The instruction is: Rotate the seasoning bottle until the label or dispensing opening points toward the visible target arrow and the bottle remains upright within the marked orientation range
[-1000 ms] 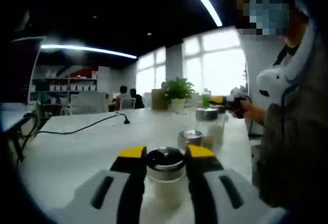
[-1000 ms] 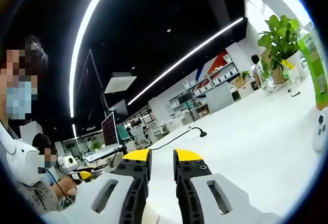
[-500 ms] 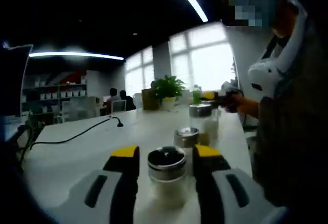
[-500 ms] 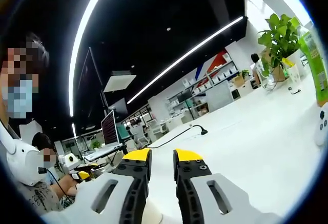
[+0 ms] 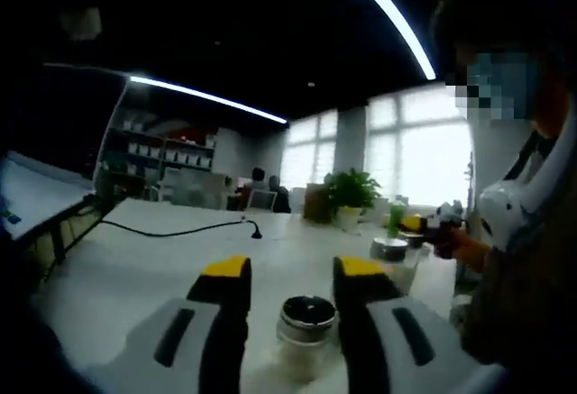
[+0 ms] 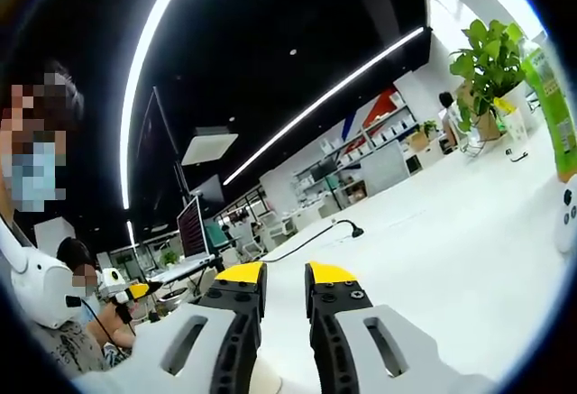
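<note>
Left claw (image 5: 291, 272) has spread since a second ago, open around the seasoning bottle (image 5: 305, 333). Smooth glass, probably slippery; grip below the cap. Right claw (image 6: 284, 272) nearly closed, empty.

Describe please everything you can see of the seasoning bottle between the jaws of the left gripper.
The seasoning bottle is a small clear jar, apparently glass, with a shiny metal lid whose top looks dark. It holds something pale. It stands upright on the white table, low in the left gripper view, between the yellow-tipped jaws of the left gripper. The jaws stand apart on either side of the lid; whether they touch it cannot be told. No label or arrow is readable.
</note>
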Demonstrator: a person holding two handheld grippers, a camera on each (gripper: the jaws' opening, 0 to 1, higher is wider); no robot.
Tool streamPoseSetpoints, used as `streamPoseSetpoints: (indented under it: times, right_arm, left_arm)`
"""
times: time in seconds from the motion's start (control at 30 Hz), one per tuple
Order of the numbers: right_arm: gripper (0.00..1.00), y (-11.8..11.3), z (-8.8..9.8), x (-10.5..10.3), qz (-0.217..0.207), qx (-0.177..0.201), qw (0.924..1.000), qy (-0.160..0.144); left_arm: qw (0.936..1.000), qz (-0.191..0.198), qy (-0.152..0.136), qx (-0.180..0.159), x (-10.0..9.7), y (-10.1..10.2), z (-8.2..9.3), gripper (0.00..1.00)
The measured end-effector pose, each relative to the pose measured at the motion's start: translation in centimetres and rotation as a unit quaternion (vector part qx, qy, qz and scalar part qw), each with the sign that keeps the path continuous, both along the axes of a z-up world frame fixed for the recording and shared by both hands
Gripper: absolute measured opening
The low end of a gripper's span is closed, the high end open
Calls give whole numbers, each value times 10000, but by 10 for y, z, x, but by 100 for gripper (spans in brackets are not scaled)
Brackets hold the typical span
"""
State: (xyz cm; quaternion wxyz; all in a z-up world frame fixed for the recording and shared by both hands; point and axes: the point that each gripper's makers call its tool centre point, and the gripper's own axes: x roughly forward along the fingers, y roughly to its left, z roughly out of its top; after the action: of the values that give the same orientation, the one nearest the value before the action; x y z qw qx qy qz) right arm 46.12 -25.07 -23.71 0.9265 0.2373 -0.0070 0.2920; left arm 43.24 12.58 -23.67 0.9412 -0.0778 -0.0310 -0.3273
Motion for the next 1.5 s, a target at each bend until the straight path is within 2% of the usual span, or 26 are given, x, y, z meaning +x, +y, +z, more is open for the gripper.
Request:
streamPoseSetpoints:
  times: [0.07, 0.17, 0.33, 0.4, 0.47, 0.53, 0.67, 0.97, 1.07, 1.2, 1.5]
  right_arm:
    - [16, 1, 0, 1, 21, -2, 10000, 6]
    - [16, 3, 0, 1, 71, -27, 10000, 1]
    - [16, 5, -1, 2, 91, -43, 9999, 9]
    - [16, 5, -2, 2, 93, -39, 9999, 17]
    - [16, 5, -2, 3, 88, -46, 10000, 5]
    - [16, 5, -2, 3, 91, -34, 10000, -9]
    - [16, 4, -3, 2, 81, -27, 10000, -10]
    - [16, -1, -7, 0, 4, 11, 10000, 18]
    - [16, -1, -7, 0, 4, -1, 10000, 15]
    - [16, -1, -7, 0, 3, -9, 10000, 9]
    - [15, -2, -7, -2, -33, -23, 10000, 13]
  left_arm:
    - [10000, 46, 55, 26, 0, -3, -5, 39]
    - [9993, 342, 175, -47, 4, 0, -9, 40]
    - [9988, 415, 253, 75, 0, -11, -12, 41]
    - [9976, 576, 222, 298, 0, -13, -16, 41]
    - [9945, 783, 159, 677, 2, -14, -22, 40]
    - [9924, 796, 105, 937, 1, -19, -28, 40]
    - [9886, 954, 21, 1165, 1, -21, -32, 40]
    - [9895, 985, 57, 1055, 1, -20, -36, 37]
    - [9903, 1003, 69, 959, 2, -15, -36, 33]
    - [9932, 875, 144, 760, 3, -12, -37, 32]
    - [9958, 228, 8, 892, 3, -18, -37, 32]
